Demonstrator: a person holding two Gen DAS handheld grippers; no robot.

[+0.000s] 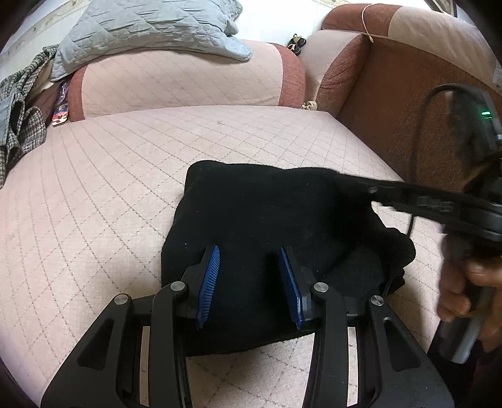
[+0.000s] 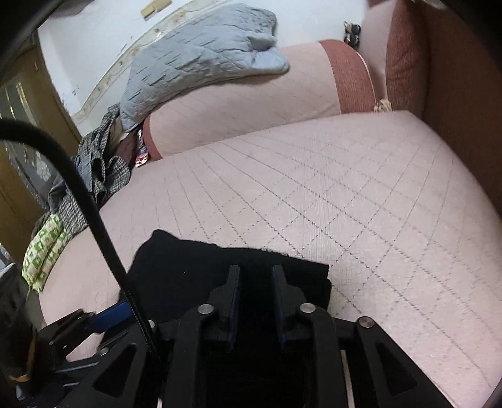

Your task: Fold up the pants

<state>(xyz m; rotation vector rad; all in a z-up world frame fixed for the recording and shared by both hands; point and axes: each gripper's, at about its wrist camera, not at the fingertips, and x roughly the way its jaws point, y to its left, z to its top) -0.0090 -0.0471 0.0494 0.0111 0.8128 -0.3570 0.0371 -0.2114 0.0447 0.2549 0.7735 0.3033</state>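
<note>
Lying folded on pink quilted sofa seat (image 1: 94, 188): black pants (image 1: 251, 213). Left tongs (image 1: 249, 270) half-open, straddling cloth, pads not pressing. Right tongs (image 2: 255, 282) narrow gap, over pants edge, no grip visible.

Grey quilted blanket (image 1: 147, 28) on sofa backrest (image 1: 182, 78); checked cloth (image 1: 17, 103) heaped beside.

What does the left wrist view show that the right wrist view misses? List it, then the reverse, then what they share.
Left wrist only: the person's hand gripping the right gripper's handle, and the brown sofa backrest.
Right wrist only: a green-and-white patterned cloth and a black cable.
Both: the folded black pants on the pink quilted sofa seat, and the grey quilted blanket.
</note>
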